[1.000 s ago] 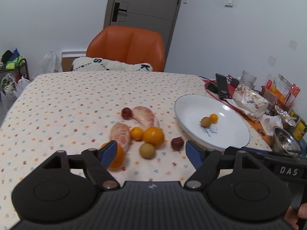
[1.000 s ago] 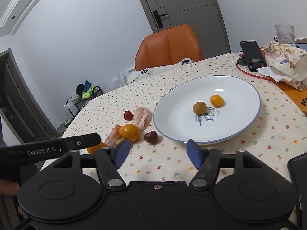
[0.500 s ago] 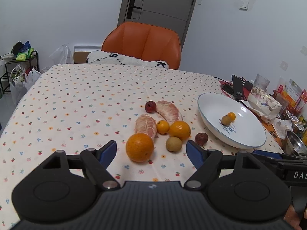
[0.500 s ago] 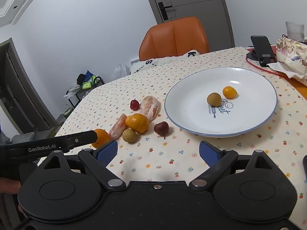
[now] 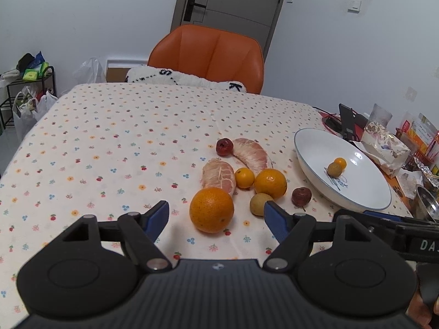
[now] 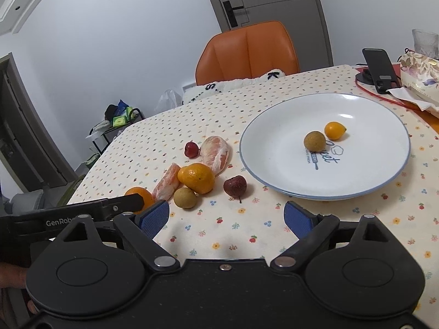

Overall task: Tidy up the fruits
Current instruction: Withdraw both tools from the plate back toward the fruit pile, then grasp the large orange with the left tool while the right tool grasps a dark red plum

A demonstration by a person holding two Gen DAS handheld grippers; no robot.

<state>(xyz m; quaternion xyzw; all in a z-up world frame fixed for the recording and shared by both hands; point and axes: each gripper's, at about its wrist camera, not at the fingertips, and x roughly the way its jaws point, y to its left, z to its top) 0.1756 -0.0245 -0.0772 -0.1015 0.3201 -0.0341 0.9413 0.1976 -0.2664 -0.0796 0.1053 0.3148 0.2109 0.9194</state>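
Both wrist views look low across the table, sharing the plate.

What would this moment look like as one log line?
left tool: open, behind big orange | right tool: open, empty | plate: two small fruits

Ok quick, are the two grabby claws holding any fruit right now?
Left gripper: open, holding nothing.
Right gripper: open, holding nothing.

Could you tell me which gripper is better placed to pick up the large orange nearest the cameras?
Left. The open left gripper frames the large round orange; the right gripper faces bare cloth.
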